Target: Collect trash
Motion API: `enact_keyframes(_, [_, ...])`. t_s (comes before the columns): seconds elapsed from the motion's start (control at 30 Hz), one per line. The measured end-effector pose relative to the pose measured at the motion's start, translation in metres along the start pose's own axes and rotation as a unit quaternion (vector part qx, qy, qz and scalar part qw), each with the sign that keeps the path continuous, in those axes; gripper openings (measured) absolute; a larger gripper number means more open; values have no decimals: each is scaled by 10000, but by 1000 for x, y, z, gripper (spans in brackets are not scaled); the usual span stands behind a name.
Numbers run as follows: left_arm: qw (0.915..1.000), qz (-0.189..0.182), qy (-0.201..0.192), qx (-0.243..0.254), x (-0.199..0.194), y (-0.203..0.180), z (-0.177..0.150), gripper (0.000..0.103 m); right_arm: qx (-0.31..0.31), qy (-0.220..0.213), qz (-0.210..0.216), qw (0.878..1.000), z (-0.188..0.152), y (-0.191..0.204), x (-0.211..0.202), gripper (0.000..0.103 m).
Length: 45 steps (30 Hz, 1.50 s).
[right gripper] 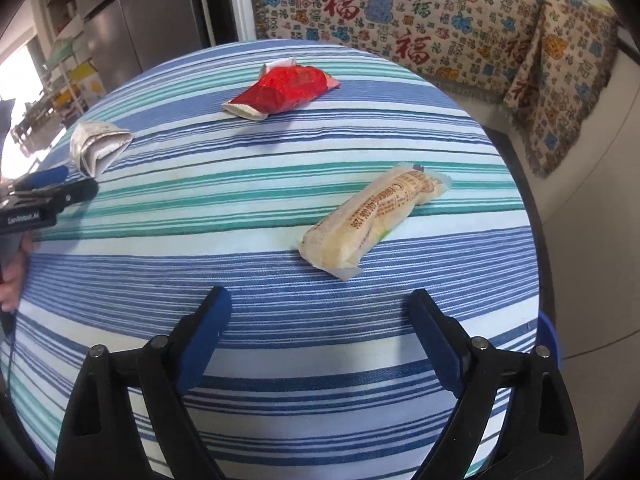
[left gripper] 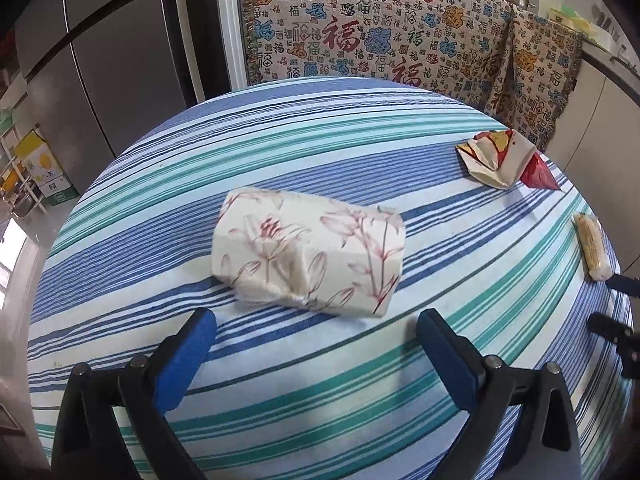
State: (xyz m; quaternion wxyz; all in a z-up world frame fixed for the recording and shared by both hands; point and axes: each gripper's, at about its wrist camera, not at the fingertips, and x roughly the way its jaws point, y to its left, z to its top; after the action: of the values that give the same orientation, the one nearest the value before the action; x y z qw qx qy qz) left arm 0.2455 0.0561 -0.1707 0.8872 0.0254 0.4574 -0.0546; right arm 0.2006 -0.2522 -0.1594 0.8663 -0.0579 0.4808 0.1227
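Though near, wrapper (right gripper: 370,220) beyond tool (right gripper: 320,320)

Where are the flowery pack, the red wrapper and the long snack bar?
Flowery pack (left gripper: 308,252), left wrist view, middle of its printed top.
Red wrapper (right gripper: 284,90), right wrist view, middle of its red side.
Snack bar (right gripper: 374,216), right wrist view, middle of its printed wrapper.

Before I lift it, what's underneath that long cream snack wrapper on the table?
Only the striped tablecloth shows around the cream snack wrapper, which lies flat on it. Anything directly beneath is covered from both views.
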Motion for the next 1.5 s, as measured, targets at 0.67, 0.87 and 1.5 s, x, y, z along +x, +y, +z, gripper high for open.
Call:
enact_keyframes(0.67, [9948,-488,-217,-864,-24,63,14,102,162,-288,34,9994,8,-7,-33,94])
enact_keyframes(0.87, [9977,239,219,-599,30,45,36,101,1039,-437,122,9935,25,-57,-36,94])
enact_keyframes(1.5, [9958,-834,-138,338,-25,-33,-4,64,789,-321,634,9943,19,-29,-35,19])
